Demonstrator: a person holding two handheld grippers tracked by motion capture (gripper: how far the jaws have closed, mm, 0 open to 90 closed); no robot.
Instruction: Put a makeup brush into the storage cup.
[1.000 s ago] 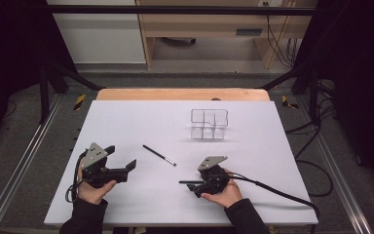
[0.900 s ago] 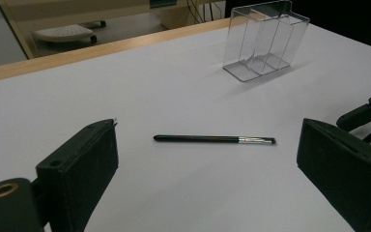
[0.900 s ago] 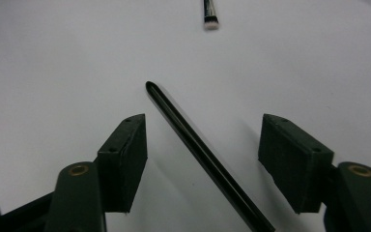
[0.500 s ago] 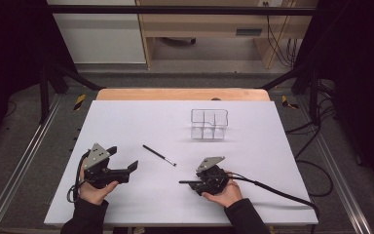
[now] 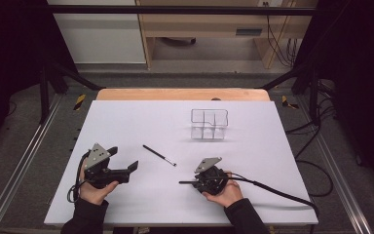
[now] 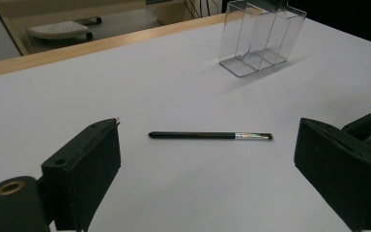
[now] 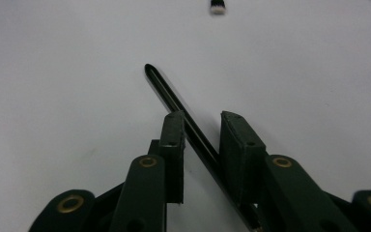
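Thin black stick lies between the two jaws of the right gripper, low and a little right of the middle in the high view, and its rounded end pokes out to the left. These jaws have just been closing. They now sit close on both sides of the stick, which runs slanted through the gap. I cannot tell if the pads really squeeze it. One black brush with a silver band lies flat on the white table, near the middle of the high view, between the two grippers and a bit higher up. It touches neither one. The left gripper is at the lower left with its jaws wide apart and nothing in them, and it faces that brush. One clear plastic holder with several slots stands upright in the upper right part of the table, well apart from the brush and the stick. Two hands hold two grippers.
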